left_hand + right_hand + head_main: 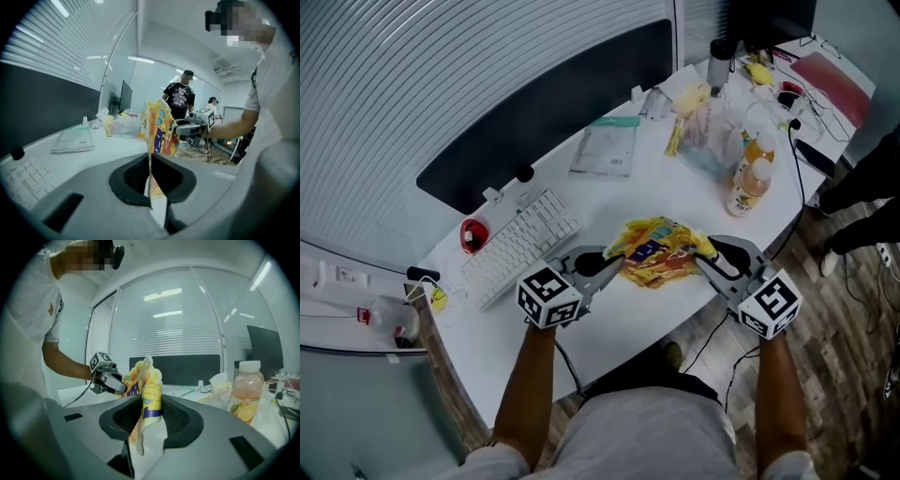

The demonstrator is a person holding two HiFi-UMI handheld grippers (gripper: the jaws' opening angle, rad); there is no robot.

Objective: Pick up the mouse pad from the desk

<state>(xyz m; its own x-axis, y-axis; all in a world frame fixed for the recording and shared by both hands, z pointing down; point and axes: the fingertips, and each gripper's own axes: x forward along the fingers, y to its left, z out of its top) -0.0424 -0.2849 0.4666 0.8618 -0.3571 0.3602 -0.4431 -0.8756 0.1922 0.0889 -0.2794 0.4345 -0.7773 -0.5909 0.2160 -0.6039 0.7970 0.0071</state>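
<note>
The mouse pad [661,251] is a thin, floppy sheet printed in yellow, orange and blue. It hangs crumpled above the white desk [609,323], stretched between my two grippers. My left gripper [619,265] is shut on its left edge; in the left gripper view the sheet [159,129] stands edge-on, pinched between the jaws [150,180]. My right gripper [701,262] is shut on the right edge; in the right gripper view a folded part of the pad [149,399] is clamped between the jaws [145,427]. Each gripper shows in the other's view, the right gripper [180,127] and the left gripper [117,383].
A white keyboard [520,246] lies left of the pad, with a small red item [473,234] beyond it. A juice bottle [750,178], plastic bags [708,122] and a flat packet [605,150] sit further back. A dark panel [553,103] lines the desk's far edge. A person [180,101] stands beyond the desk.
</note>
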